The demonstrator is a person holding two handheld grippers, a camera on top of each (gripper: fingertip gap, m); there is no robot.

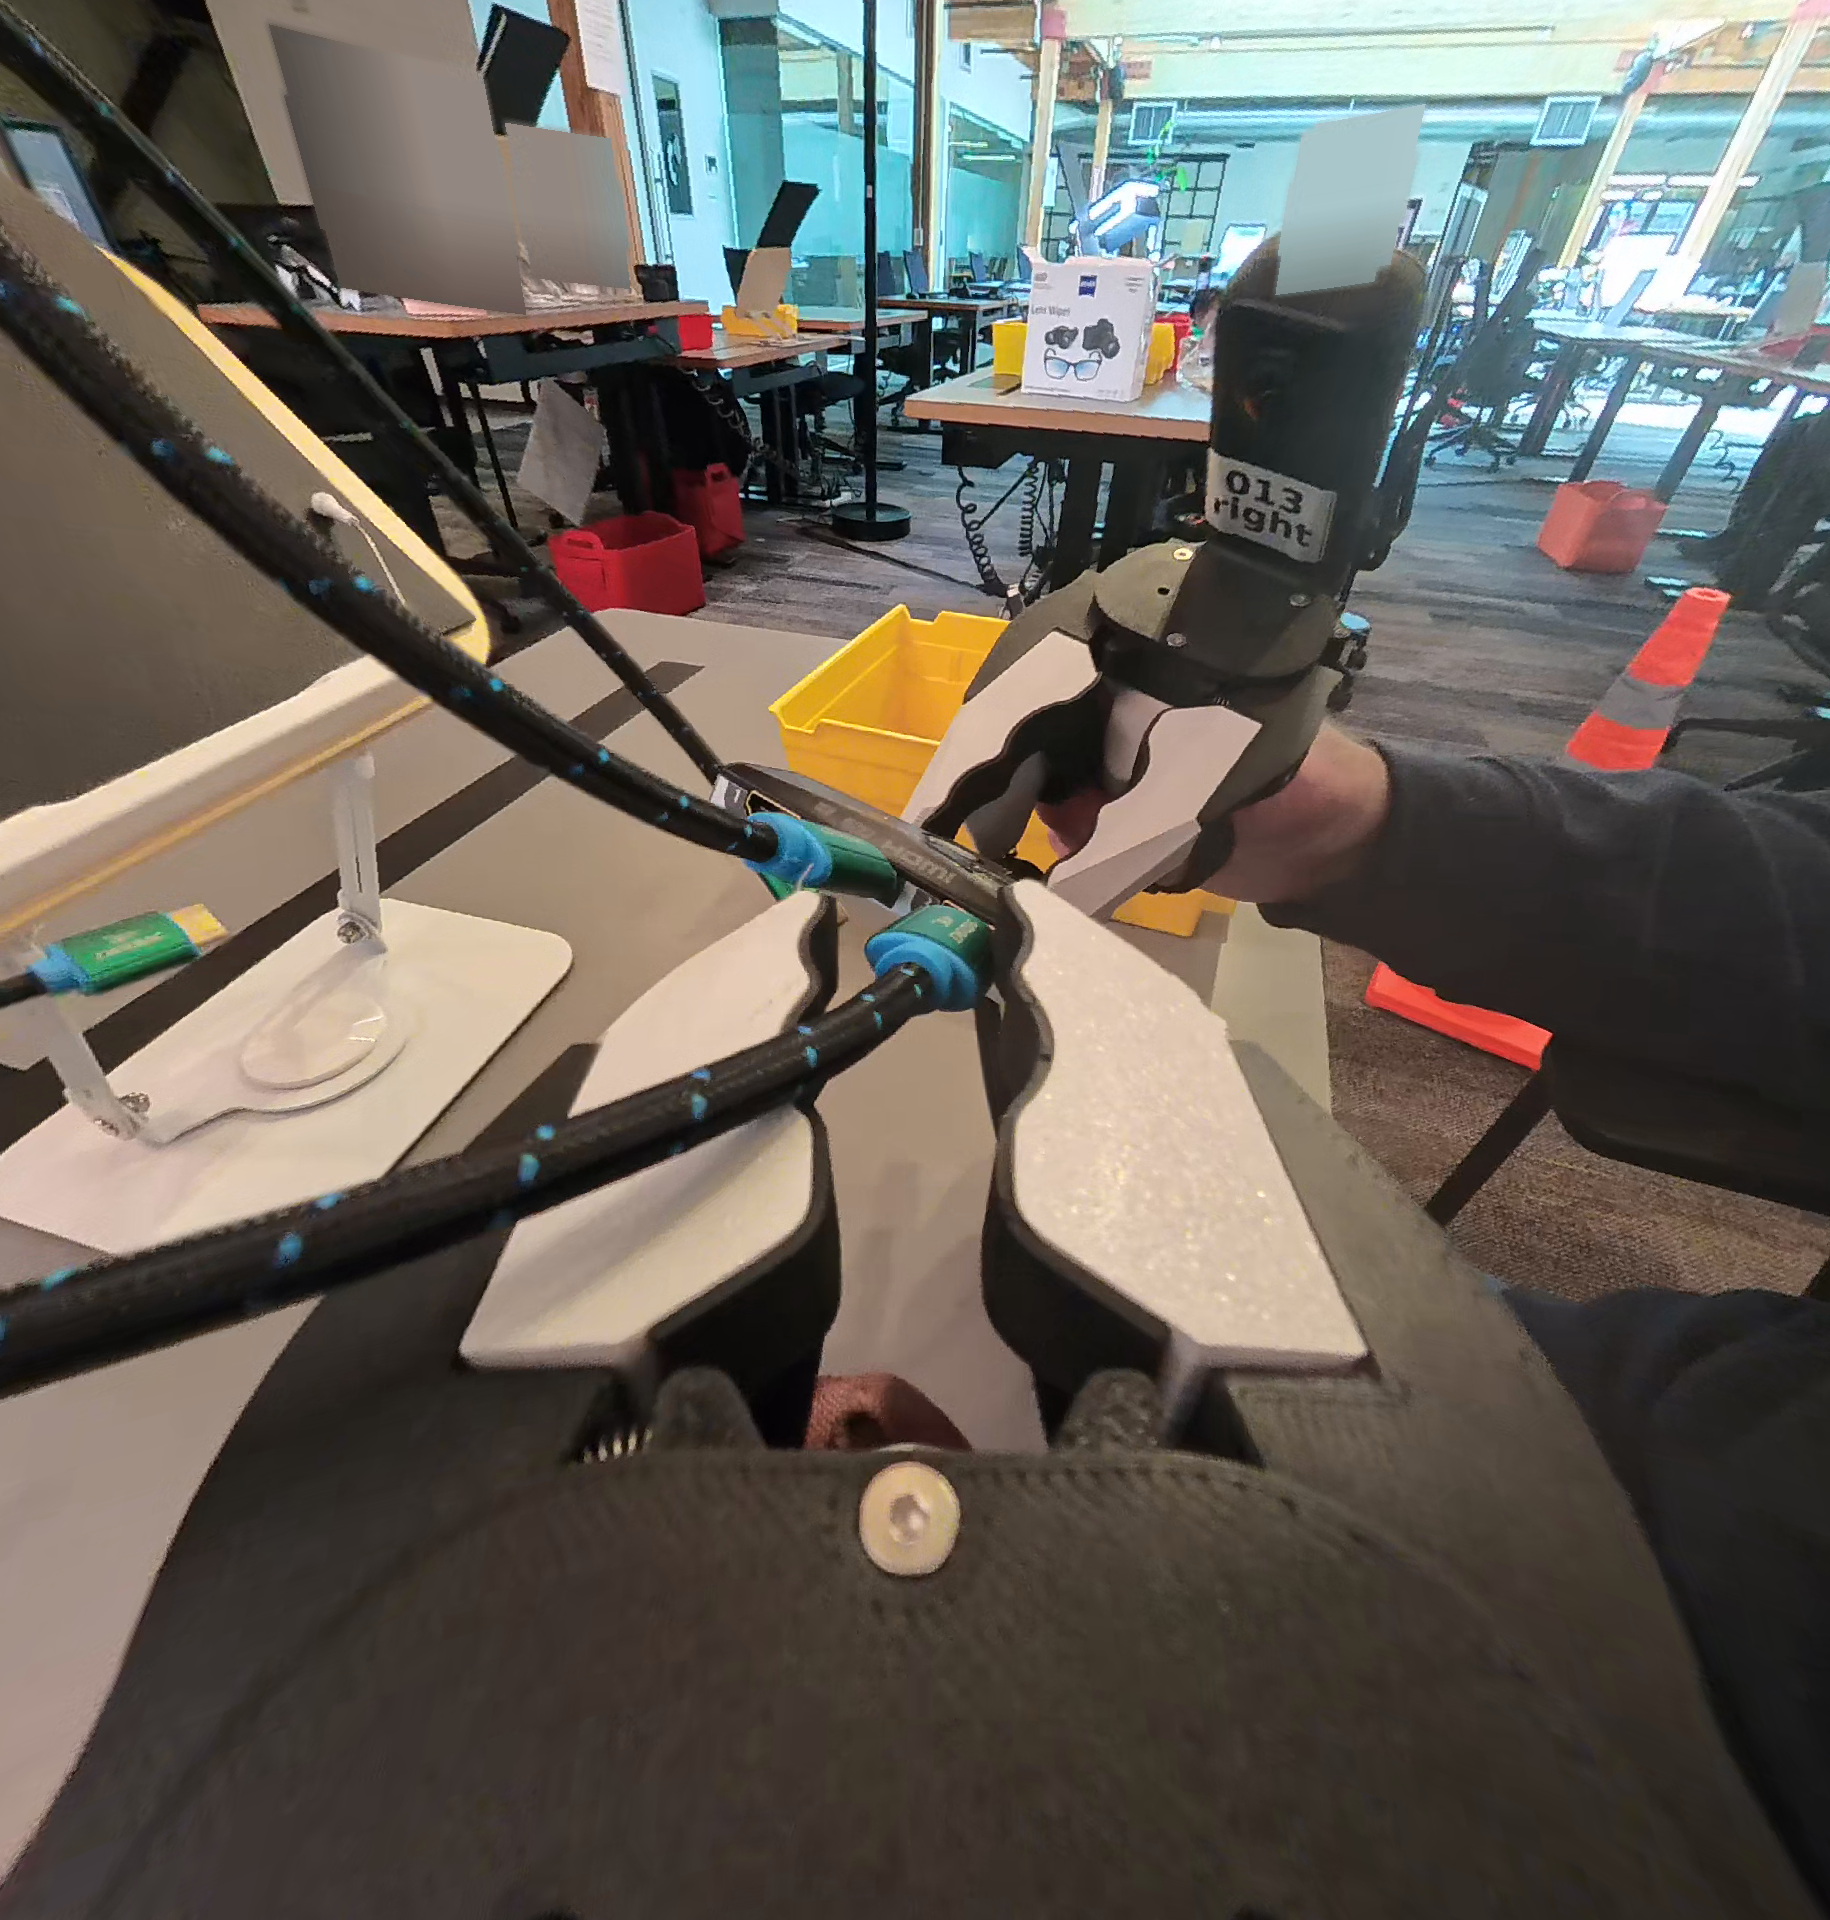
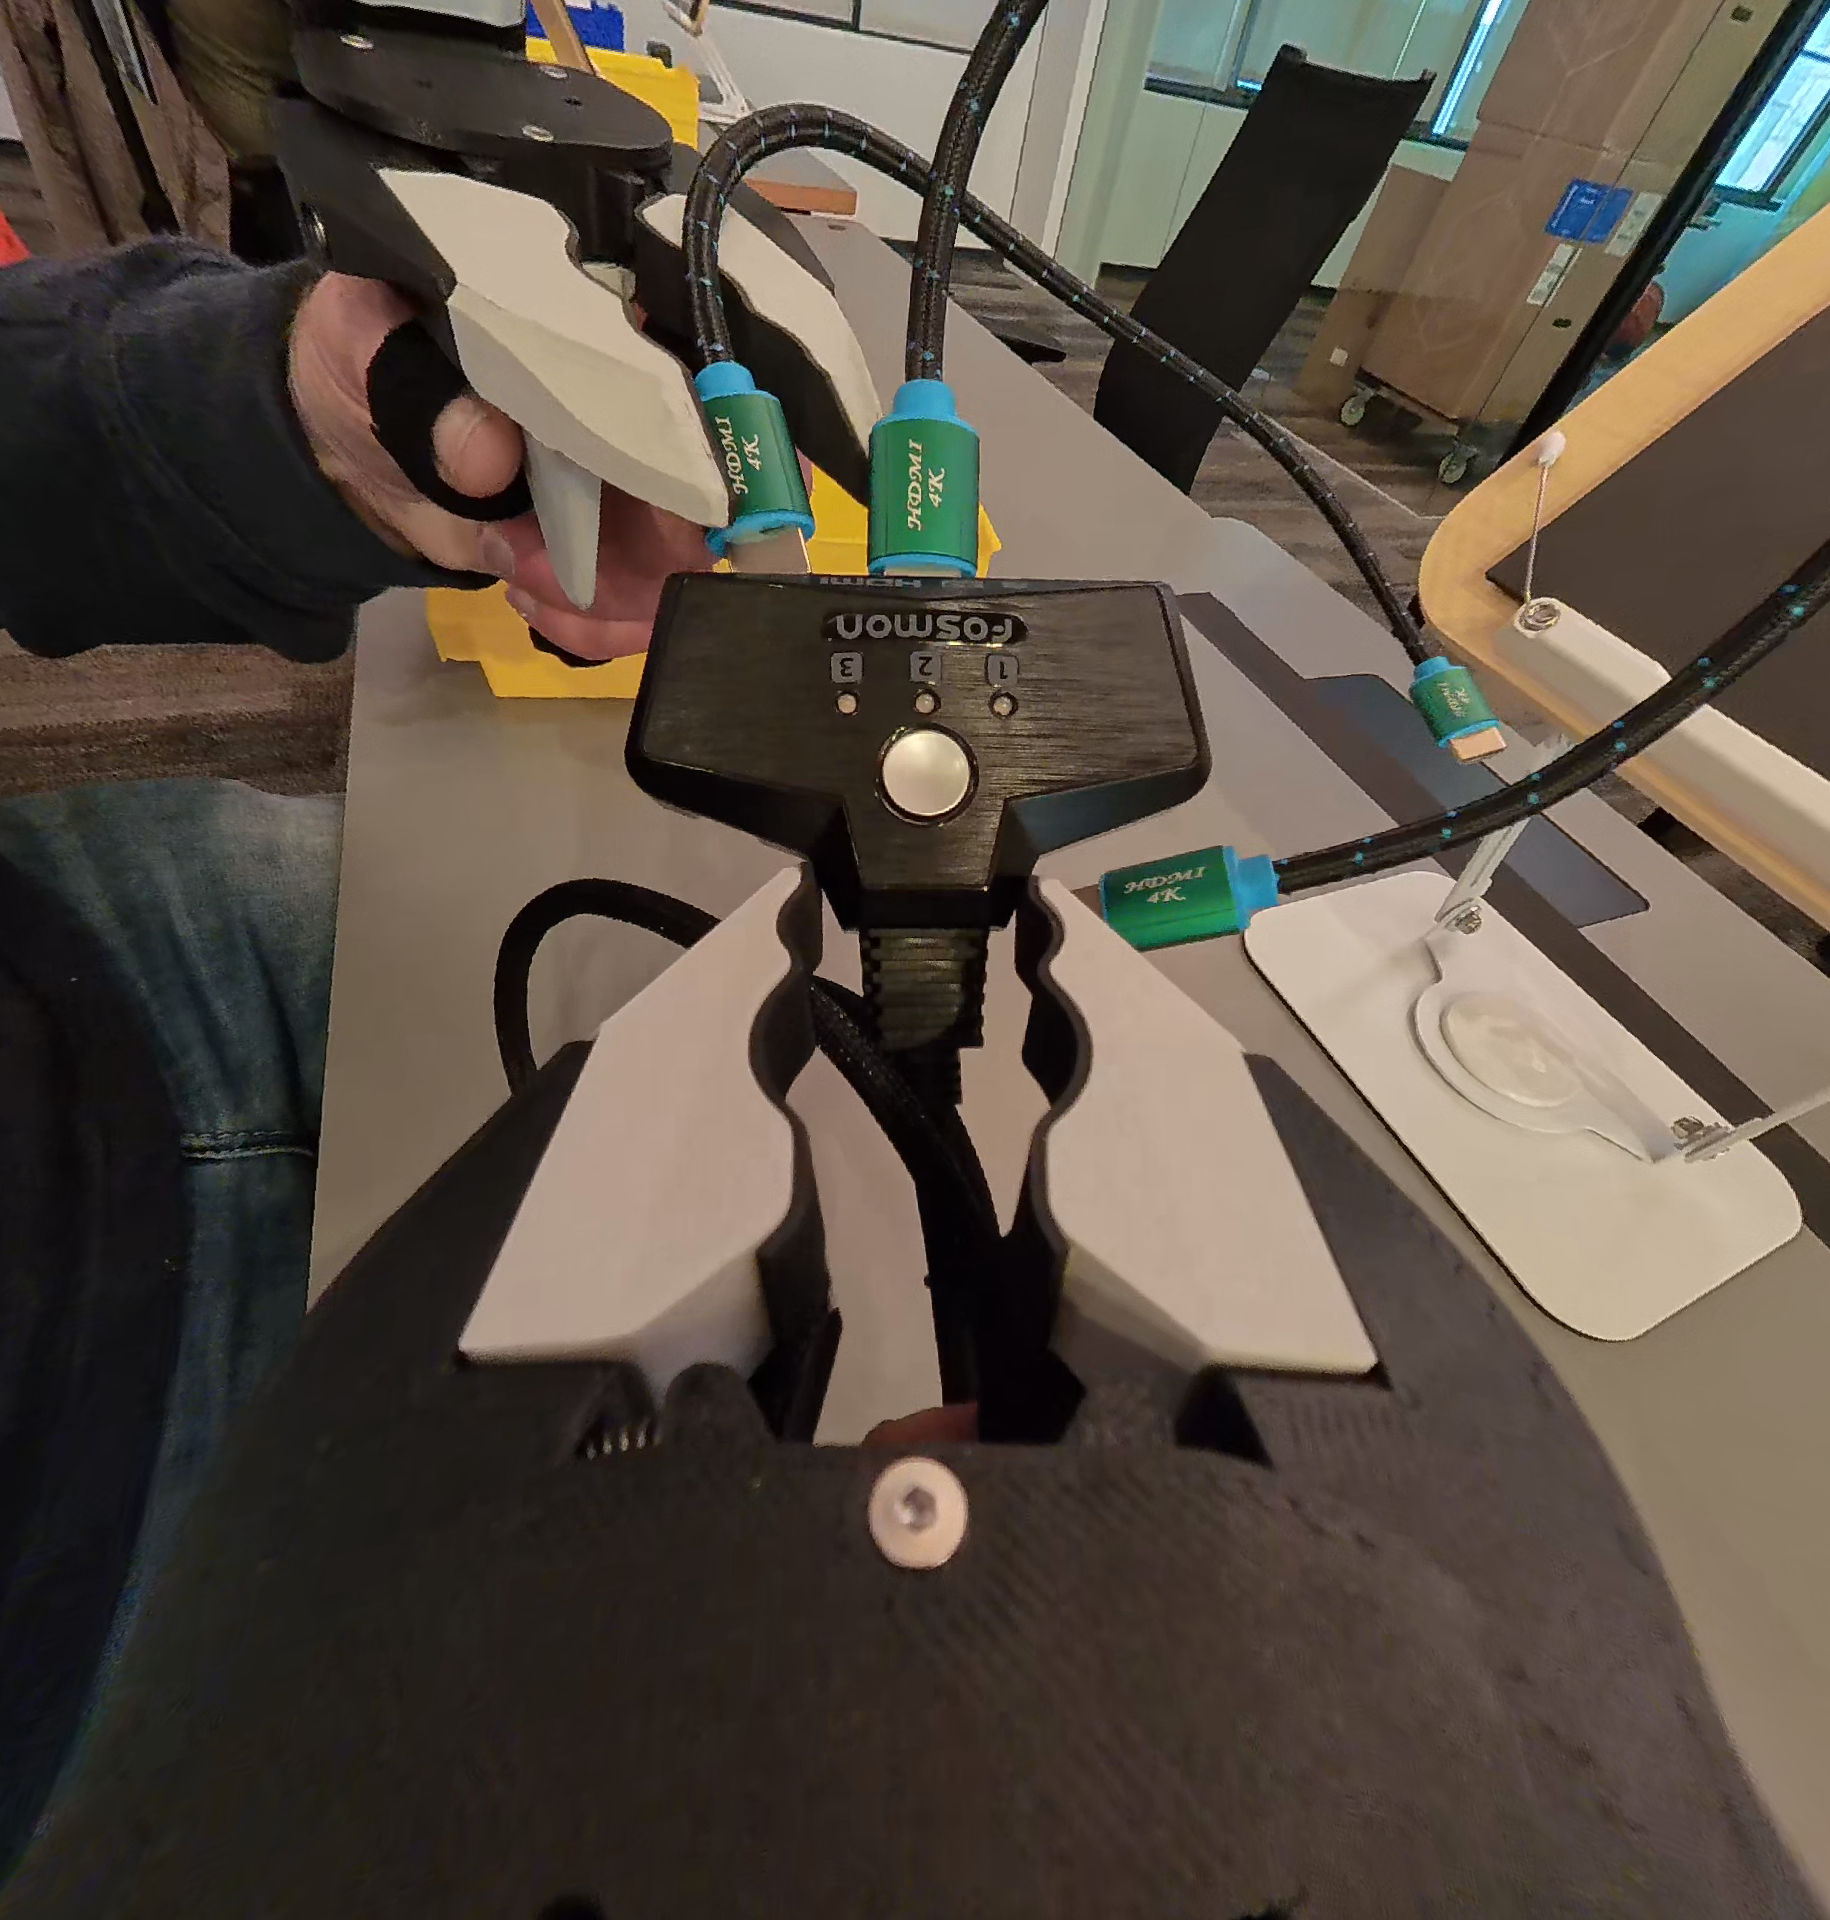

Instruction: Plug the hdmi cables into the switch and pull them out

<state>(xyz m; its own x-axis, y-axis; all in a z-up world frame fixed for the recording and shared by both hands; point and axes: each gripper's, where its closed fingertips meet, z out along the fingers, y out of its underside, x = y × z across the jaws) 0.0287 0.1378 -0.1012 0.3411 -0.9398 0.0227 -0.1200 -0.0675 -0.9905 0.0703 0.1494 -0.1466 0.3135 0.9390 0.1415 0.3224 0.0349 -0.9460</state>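
Note:
My right gripper (image 2: 916,914) is shut on the narrow neck of the black HDMI switch (image 2: 916,696) and holds it above the grey table (image 2: 454,831). One green HDMI plug (image 2: 921,488) sits in the switch's middle port. My left gripper (image 1: 921,935) is shut on a second green plug (image 1: 942,940) at the neighbouring port, where its metal tip still shows (image 2: 771,556). In the left wrist view the switch (image 1: 859,821) is edge-on, with the right gripper (image 1: 1004,883) behind it. Two more plugs (image 2: 1186,899) (image 2: 1456,712) hang loose on the right.
A yellow bin (image 1: 869,707) stands behind the switch. A white stand base (image 2: 1513,1091) carries a tilted panel with a pale frame (image 1: 163,623). Braided black cables (image 1: 371,1195) cross the left side. An orange cone (image 1: 1659,675) and red bins stand on the floor. Tip to tip, the grippers are about 7 centimeters apart.

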